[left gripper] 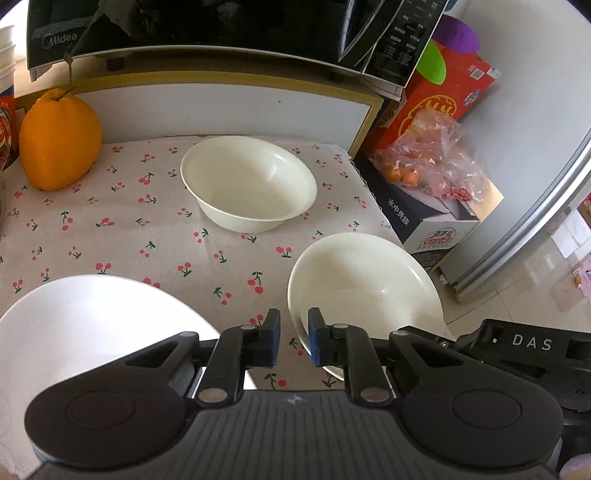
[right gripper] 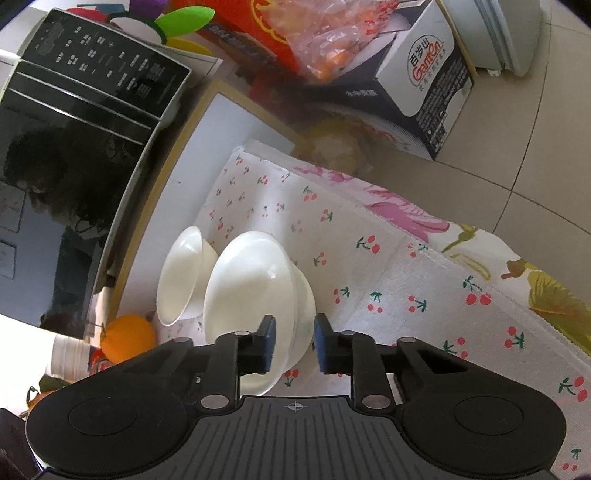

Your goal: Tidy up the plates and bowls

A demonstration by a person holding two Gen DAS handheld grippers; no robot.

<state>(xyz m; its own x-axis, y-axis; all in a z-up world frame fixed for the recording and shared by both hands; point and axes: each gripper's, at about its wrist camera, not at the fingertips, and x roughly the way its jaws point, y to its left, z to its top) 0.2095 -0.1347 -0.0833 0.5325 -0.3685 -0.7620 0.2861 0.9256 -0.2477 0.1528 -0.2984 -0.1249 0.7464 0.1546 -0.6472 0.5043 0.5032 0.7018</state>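
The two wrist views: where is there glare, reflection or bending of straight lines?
Left wrist view: the plate at lower left is washed out nearly white; the microwave edge bows from the fisheye. Right wrist view: the microwave door mirrors a dark figure of a person; a small highlight sits on the near bowl; floor tile lines curve.

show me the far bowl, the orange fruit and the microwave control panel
far bowl (left gripper: 248,184), left wrist view, on its inner base
orange fruit (left gripper: 59,142), left wrist view, on its rind
microwave control panel (right gripper: 110,70), right wrist view, among its buttons
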